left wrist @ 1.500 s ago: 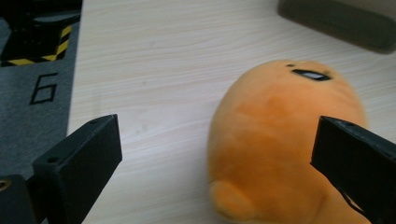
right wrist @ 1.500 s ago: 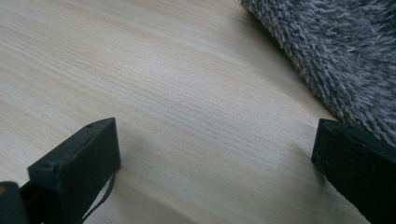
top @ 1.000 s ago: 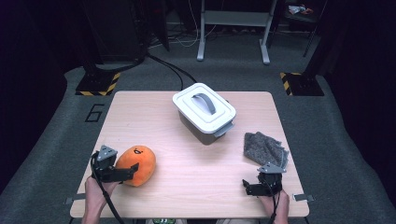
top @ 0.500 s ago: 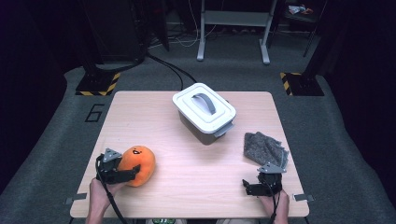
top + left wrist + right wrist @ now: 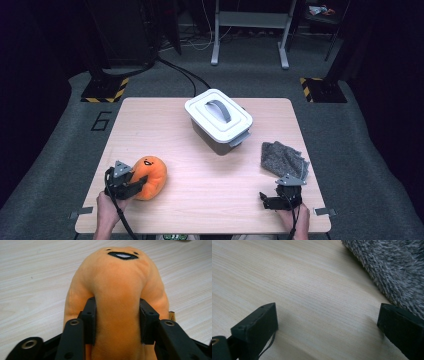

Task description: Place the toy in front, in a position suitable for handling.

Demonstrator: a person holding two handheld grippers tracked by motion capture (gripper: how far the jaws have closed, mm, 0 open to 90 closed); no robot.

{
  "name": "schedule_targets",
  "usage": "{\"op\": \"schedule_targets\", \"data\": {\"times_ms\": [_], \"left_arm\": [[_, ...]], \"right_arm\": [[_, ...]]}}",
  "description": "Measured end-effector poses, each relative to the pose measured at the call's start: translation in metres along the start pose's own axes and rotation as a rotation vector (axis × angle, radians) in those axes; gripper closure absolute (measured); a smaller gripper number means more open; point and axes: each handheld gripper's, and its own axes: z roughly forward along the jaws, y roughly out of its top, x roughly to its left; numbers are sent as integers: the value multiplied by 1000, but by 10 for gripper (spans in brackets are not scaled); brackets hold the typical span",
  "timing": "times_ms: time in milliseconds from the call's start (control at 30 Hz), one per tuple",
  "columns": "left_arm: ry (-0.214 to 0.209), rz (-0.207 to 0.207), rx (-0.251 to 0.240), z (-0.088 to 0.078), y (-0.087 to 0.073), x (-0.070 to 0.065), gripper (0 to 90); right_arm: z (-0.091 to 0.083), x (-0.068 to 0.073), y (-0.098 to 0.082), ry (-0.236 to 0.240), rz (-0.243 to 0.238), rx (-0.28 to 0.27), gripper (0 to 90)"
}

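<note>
High view: an orange plush toy [image 5: 148, 176] is seen at the table's [image 5: 200, 200] near left. Left gripper view: the left tongs [image 5: 117, 321], just closing, are clamped on its soft, light, squashed body. Right gripper view: the right tongs [image 5: 327, 327] are held apart over bare wood.

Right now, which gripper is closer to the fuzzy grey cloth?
Right. The right gripper sits just in front of the grey cloth, jaws open. The left gripper is far across the table, squeezing the orange plush toy.

Light falls from overhead onto the pale wooden counter [image 5: 210, 170], bright and even, while the surrounding floor sinks into darkness. The high view is soft and slightly grainy. Both gripper views are sharp close up, with soft, short shadows.
</note>
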Motion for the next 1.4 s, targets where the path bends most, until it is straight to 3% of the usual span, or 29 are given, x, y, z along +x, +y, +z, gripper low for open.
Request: {"op": "schedule_targets", "data": {"times_ms": [167, 300, 533, 933, 1400], "left_arm": [[-20, 9, -19, -1, 1, 0, 619], [-32, 39, -32, -4, 5, -2, 629], [-91, 72, -57, -6, 15, -10, 632], [-219, 189, -70, -5, 39, -36, 616], [-313, 279, -65, 13, 57, -66, 602]], "right_arm": [[0, 0, 0, 0, -1, 0, 22], [0, 0, 0, 0, -1, 0, 24], [0, 0, 0, 0, 1, 0, 26], [0, 0, 0, 0, -1, -1, 26], [0, 0, 0, 0, 2, 0, 27]]}}
